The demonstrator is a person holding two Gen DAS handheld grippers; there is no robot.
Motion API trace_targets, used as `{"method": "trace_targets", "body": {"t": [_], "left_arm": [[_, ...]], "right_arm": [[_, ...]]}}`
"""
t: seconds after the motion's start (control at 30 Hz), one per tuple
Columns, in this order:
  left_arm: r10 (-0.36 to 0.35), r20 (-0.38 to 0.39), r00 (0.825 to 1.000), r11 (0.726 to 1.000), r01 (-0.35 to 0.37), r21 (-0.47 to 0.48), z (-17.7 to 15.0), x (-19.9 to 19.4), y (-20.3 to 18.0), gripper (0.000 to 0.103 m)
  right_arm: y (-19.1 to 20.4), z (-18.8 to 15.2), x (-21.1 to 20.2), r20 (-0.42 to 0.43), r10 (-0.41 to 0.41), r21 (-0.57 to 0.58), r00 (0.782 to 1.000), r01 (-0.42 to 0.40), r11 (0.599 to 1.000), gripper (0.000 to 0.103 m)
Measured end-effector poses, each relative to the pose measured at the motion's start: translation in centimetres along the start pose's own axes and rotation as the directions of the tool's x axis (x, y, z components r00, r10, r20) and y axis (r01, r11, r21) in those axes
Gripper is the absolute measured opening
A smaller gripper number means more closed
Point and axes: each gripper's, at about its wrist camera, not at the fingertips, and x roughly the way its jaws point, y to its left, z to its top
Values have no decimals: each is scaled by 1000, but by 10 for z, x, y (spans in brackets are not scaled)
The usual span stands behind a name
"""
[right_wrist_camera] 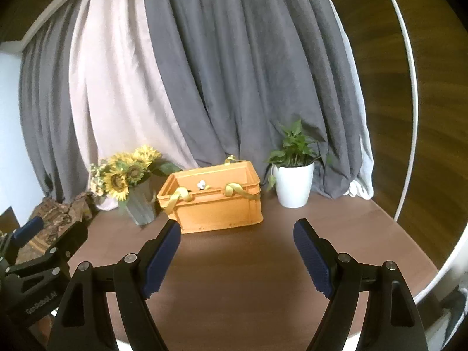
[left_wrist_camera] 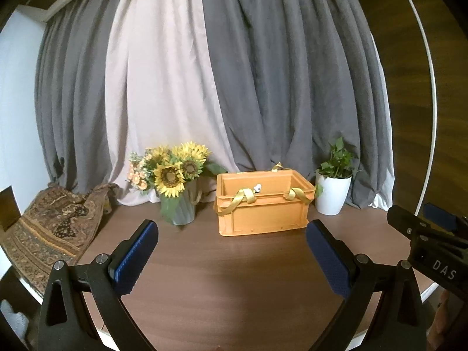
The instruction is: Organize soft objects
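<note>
From the left wrist, the left gripper (left_wrist_camera: 231, 251) hangs wide open with nothing between its blue pads, above bare brown table (left_wrist_camera: 228, 286). Straight ahead of it stands one orange crate (left_wrist_camera: 263, 215) with yellow ribbon (left_wrist_camera: 238, 200) draped over its near rim and a small white object (left_wrist_camera: 257, 187) peeping from inside; what else it contains is hidden. One sunflower vase (left_wrist_camera: 178, 184) sits ahead to its left, one patterned cloth (left_wrist_camera: 49, 231) far left, one potted plant (left_wrist_camera: 333, 187) ahead right. From the right wrist, the right gripper (right_wrist_camera: 235, 254) is likewise spread wide and empty, the crate ahead and slightly left. The task looks nearly done: the ribbon overhang, perhaps the cloth, remains.
</note>
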Motion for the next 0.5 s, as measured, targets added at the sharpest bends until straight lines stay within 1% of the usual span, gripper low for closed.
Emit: {"method": "trace_targets", "body": {"t": [0.23,0.5], "left_arm": [[6,28,1000,1000,-6,4,-6,-37,-2,103],[5,51,999,1000,-6,9,-9,-60,-1,103]], "right_arm": [[-4,-11,-36,18,18,-11,1000,-18,1000,80],[-4,-16,-58,35,27,-20,999,-27,999,80]]}}
